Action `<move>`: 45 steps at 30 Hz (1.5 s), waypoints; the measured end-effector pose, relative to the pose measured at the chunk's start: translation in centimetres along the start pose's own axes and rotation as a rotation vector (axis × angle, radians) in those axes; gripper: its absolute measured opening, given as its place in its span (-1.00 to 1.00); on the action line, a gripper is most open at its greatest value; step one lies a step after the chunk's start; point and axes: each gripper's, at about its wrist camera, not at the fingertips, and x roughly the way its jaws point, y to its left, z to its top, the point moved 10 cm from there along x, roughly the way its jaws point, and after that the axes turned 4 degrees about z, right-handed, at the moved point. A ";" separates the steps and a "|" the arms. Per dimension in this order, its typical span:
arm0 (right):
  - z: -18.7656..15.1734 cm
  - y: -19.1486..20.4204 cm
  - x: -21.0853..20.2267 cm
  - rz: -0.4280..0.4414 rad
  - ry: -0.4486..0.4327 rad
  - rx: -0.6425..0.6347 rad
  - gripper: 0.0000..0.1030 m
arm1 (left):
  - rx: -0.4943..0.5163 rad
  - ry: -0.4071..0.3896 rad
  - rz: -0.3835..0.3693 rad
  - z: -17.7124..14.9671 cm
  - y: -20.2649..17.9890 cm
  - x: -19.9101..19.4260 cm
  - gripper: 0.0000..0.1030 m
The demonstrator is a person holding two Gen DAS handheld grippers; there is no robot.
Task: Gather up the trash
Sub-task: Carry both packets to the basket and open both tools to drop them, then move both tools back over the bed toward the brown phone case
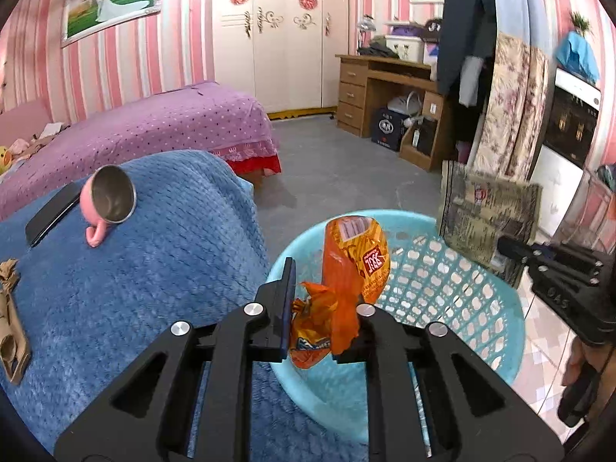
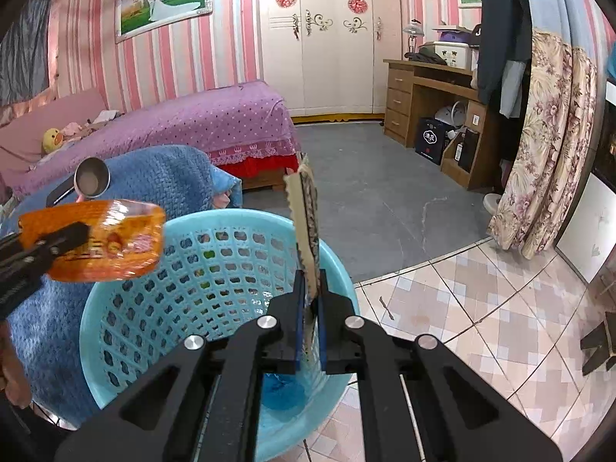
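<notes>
I hold two grippers and each one has one piece of trash. My left gripper (image 1: 325, 308) is clamped on one orange wrapper (image 1: 346, 265), crumpled at the bottom and puffed out at the top. My right gripper (image 2: 311, 308) is pinched tight on one flat grey packet (image 2: 308, 223) that stands straight up from the jaws.

There is one blue bin (image 2: 184, 269) with holes in its wall. The wrapper hangs over the bin's near left rim. In the right wrist view the packet stands over the bin's right rim; in the left wrist view it is past the bin's far right rim. At the bottom of the bin I see one blue thing (image 2: 283, 389), but I cannot tell what it is.

The bin touches the right edge of the blue blanket (image 1: 134, 288). On the blanket there is one pink cup (image 1: 106, 202) lying on its side near the far edge, one black phone (image 1: 52, 213) just beside it to the left, and one brown cardboard scrap (image 1: 11, 327) at the left edge.

The mouth of the bin is wide open. To the right of the bin the tiled floor (image 2: 481, 327) is bare, and behind it the grey floor (image 2: 377, 192) runs clear back to the wardrobe (image 2: 331, 38)
</notes>
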 end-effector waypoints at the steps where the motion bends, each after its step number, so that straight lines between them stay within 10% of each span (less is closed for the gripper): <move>1: 0.0 0.0 0.0 0.000 -0.001 0.002 -0.89 | 0.004 0.002 0.011 -0.1 0.0 0.3 -0.67; 5: -0.1 0.2 0.0 0.012 -0.004 0.009 -0.89 | -0.006 -0.002 0.048 0.2 1.1 0.5 0.12; 11: -0.5 1.2 0.4 0.019 0.011 -0.007 -0.89 | -0.046 -0.033 0.139 0.8 4.7 -0.6 0.62; 23: -1.3 2.0 1.7 -0.021 0.052 -0.044 -0.82 | -0.136 -0.039 0.254 -0.1 13.3 -4.0 0.72; 26: -1.5 2.3 2.0 -0.042 0.060 -0.056 -0.09 | -0.159 -0.050 0.263 -0.4 14.8 -5.4 0.75; 32: -1.1 3.8 1.9 -0.072 0.053 -0.088 0.57 | -0.158 -0.076 0.309 -1.1 17.9 -8.0 0.79; 45: 1.3 8.8 2.6 -0.123 0.018 -0.136 0.87 | -0.184 -0.087 0.378 -2.6 25.9 -11.3 0.88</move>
